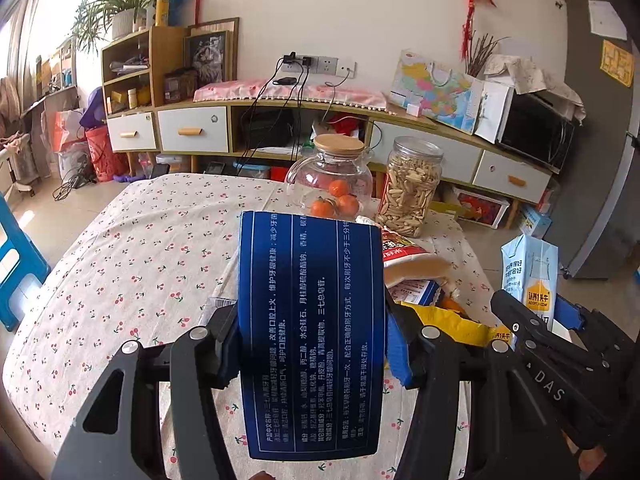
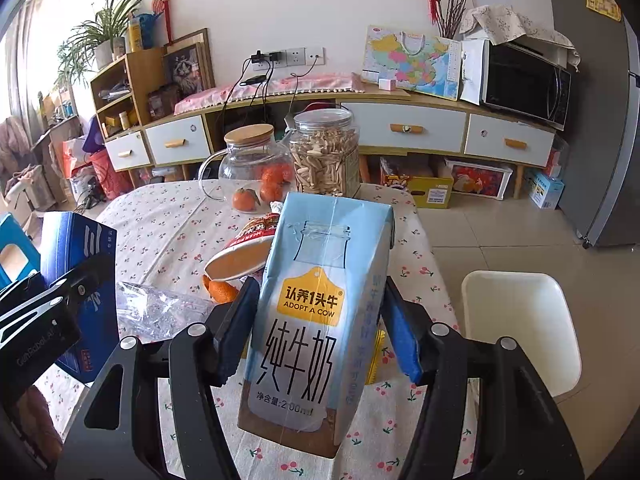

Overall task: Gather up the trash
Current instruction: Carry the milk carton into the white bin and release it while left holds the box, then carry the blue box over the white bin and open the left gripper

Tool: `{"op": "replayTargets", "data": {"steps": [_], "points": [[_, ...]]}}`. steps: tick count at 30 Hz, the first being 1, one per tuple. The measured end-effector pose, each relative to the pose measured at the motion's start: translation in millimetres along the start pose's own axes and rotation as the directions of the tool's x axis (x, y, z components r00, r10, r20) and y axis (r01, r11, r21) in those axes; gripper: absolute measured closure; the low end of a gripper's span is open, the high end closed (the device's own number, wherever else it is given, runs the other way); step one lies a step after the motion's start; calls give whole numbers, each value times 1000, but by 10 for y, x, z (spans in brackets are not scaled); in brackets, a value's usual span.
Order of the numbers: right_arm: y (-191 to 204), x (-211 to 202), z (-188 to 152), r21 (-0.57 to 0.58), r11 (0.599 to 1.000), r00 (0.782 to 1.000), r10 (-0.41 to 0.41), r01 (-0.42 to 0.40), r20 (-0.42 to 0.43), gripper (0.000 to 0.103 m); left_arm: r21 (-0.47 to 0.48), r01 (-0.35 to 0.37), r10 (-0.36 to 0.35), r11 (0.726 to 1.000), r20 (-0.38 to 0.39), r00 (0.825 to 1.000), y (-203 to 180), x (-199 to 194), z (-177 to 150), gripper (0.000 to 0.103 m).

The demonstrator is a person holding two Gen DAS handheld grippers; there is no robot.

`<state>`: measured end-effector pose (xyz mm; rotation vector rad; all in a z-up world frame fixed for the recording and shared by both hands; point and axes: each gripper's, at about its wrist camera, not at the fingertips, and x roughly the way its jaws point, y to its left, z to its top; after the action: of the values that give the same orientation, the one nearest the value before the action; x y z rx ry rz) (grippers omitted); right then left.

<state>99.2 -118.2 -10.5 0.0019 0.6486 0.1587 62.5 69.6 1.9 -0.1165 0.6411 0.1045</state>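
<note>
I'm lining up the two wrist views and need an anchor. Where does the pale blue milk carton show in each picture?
Left wrist view: the milk carton stands at the right edge, above the right gripper's black frame.
Right wrist view: the milk carton fills the centre foreground, clamped between the right gripper fingers.
Shared landmark: the clear jar of seeds at the table's far end, beside the glass pitcher.

White wall [image 2: 340, 8] behind, red hangings on it. Long wood sideboard [image 2: 400, 100] w/ white drawers along wall; microwave [image 2: 524, 80] at right end, open shelf unit [image 2: 116, 88] w/ potted plant [image 2: 100, 36] at left. Tiled floor [image 2: 500, 228], pale. Daylight from window at far left [image 1: 12, 40]. Grey fridge [image 2: 600, 120] at right edge.
</note>
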Motion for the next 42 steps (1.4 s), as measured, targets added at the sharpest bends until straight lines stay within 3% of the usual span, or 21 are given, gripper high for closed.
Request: {"op": "replayTargets", "data": {"steps": [7,10,15,17,18,19,22,24,31,36,39,42], "points": [[-188,-130,39,-8,999,997,-38,38,61,49,19,21,-21,1000,20,1000,-265,-23,33,48],[-322,-77,23,7,1000,999,-28,28,23,57,15,30,-30,999,24,999,-348,-24,36,48],[-571,104,-38,83,997,997,7,0,-82,58,14,15,-15,1000,22,1000,-371,14,35,48],[-636,216,-76,119,992,987,46,-28,-156,50,16,5,-5,1000,15,1000,-340,44,38,48],[-674,263,-111,156,987,981,69,-40,-184,36,7,1,-2,1000,14,1000,-306,50,38,48],[-691,305,-163,194,980,973,95,-53,-210,29,-3,-1,1,1000,11,1000,-272,64,37,48],[-694,477,-300,269,961,943,148,-67,-297,28,-24,-4,4,1000,-3,1000,-187,118,21,48],[-632,531,-356,266,962,936,145,-59,-319,28,-35,2,-3,999,-19,1000,-150,160,5,48],[-437,564,-352,199,979,944,111,-50,-310,19,-55,30,-32,998,-29,999,-100,167,27,48],[-494,569,-311,218,975,948,102,-36,-301,16,-42,50,-51,998,-28,998,-128,143,21,48],[-656,464,-209,219,976,967,37,19,-250,13,-30,69,-70,997,-34,997,-207,153,27,48],[-940,273,-78,214,970,982,-82,118,-170,8,3,91,-91,996,-36,995,-384,159,44,48]]}}
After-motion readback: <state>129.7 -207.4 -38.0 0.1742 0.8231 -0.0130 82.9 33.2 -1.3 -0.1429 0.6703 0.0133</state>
